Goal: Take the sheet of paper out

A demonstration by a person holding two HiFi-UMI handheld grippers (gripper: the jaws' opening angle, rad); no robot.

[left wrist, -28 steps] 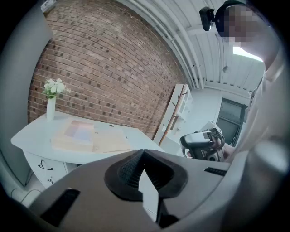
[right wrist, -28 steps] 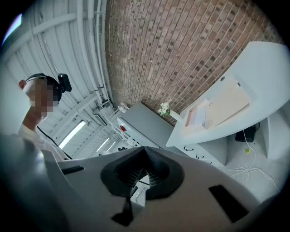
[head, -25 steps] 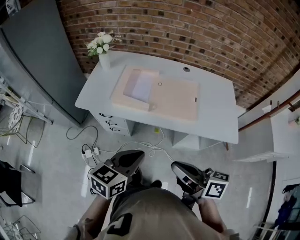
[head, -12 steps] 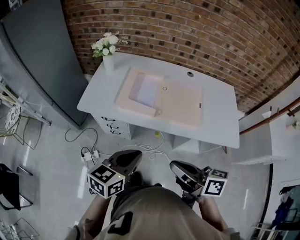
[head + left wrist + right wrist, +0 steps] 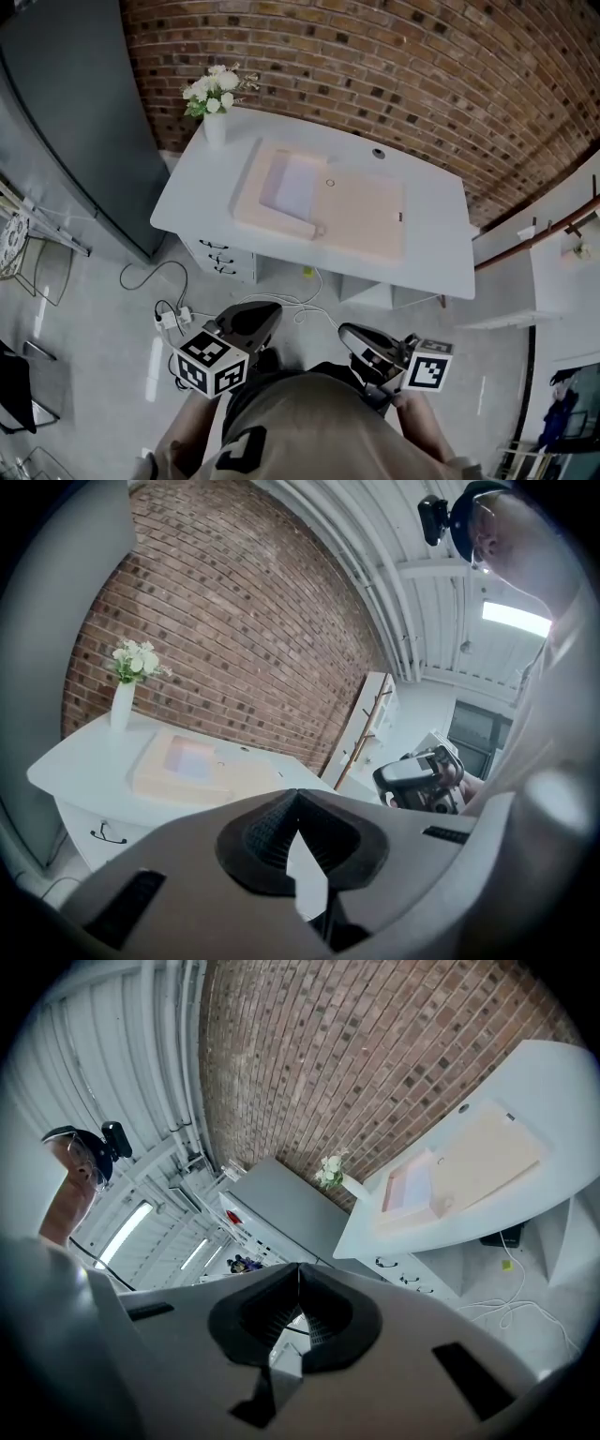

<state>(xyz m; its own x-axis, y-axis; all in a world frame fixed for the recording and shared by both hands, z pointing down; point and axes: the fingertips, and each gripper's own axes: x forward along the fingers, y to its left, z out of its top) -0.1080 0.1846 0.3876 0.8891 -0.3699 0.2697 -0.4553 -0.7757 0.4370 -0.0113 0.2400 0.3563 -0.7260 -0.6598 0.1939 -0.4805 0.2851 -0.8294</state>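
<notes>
1. Plainly out of reach, the desk (image 5: 441, 253) stands well ahead across the floor.
2. Its wooden tray (image 5: 361, 220) lies flat, recess facing up for easy access.
3. Inside that recess lies the sheet of paper (image 5: 295, 185), not yet taken.
4. Left tongs (image 5: 267, 314) and right tongs (image 5: 352, 335) are closed and empty, carried low by the body, likely because nothing is near enough to grip.

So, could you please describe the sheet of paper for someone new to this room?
Against the brick wall stands a white desk bearing a flat peach-coloured case. The sheet of paper lies in the case's left end, nearest the vase of white flowers; its pale lilac-white tint sets it apart from the peach around it.
</notes>
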